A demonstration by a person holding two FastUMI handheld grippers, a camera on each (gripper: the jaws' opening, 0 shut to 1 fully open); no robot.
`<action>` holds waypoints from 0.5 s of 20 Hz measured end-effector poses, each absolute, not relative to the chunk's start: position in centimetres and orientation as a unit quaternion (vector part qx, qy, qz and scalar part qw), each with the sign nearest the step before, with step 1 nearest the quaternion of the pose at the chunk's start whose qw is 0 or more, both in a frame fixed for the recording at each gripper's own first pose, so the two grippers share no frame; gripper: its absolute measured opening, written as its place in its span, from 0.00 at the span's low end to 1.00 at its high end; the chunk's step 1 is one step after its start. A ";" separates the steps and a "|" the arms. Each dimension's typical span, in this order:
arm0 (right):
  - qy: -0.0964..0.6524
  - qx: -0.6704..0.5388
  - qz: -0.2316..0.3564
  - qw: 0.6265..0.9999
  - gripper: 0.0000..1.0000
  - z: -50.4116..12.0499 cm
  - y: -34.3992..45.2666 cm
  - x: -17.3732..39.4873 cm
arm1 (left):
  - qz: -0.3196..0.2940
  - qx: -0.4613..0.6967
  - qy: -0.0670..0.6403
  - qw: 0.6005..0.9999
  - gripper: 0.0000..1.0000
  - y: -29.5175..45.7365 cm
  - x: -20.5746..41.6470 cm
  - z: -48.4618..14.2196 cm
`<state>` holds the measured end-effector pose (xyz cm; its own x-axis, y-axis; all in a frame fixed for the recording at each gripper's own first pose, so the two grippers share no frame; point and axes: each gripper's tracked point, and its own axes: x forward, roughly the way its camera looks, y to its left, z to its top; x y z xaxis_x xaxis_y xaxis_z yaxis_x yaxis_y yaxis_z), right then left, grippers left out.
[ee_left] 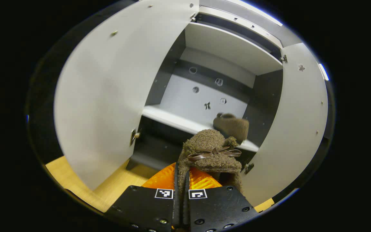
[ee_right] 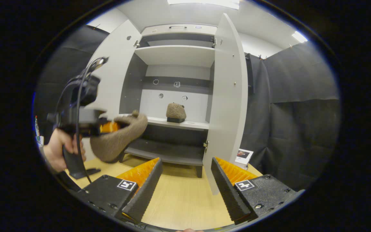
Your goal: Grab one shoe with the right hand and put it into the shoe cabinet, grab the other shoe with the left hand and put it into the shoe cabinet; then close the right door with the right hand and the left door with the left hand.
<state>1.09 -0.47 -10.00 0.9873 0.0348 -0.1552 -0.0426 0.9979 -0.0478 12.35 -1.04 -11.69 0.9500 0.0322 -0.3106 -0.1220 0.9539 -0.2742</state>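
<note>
The left gripper (ee_left: 181, 193) pinches a fuzzy brown shoe (ee_left: 209, 154) at the bottom middle. Another shoe (ee_left: 232, 126) sits on the cabinet shelf (ee_left: 172, 119) behind it.

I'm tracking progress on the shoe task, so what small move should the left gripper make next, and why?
Probably carry the held shoe forward onto the middle shelf, left of the first shoe. The left gripper is shut on it in front of the open cabinet, and that stretch of shelf looks free.

The left gripper (ee_left: 181, 180) is raised and clamped, gripped by a hand (ee_right: 58, 149); the right gripper (ee_right: 185, 180) gapes wide.
</note>
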 end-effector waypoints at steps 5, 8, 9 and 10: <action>0.078 -0.010 0.036 0.996 0.96 -10.6 0.7 0.5 | 0.050 -0.111 0.145 0.982 0.03 -0.1 22.8 -7.1; 0.085 -0.010 0.038 0.996 0.96 -11.1 0.8 0.3 | 0.054 -0.090 0.189 0.976 0.03 -0.4 27.8 -8.1; 0.086 -0.008 0.035 0.996 0.96 -11.2 0.7 0.3 | 0.059 -0.080 0.207 0.973 0.03 0.2 30.2 -9.5; 0.089 -0.007 0.032 0.996 0.96 -11.3 0.5 0.3 | 0.065 -0.070 0.220 0.971 0.03 0.2 31.6 -9.6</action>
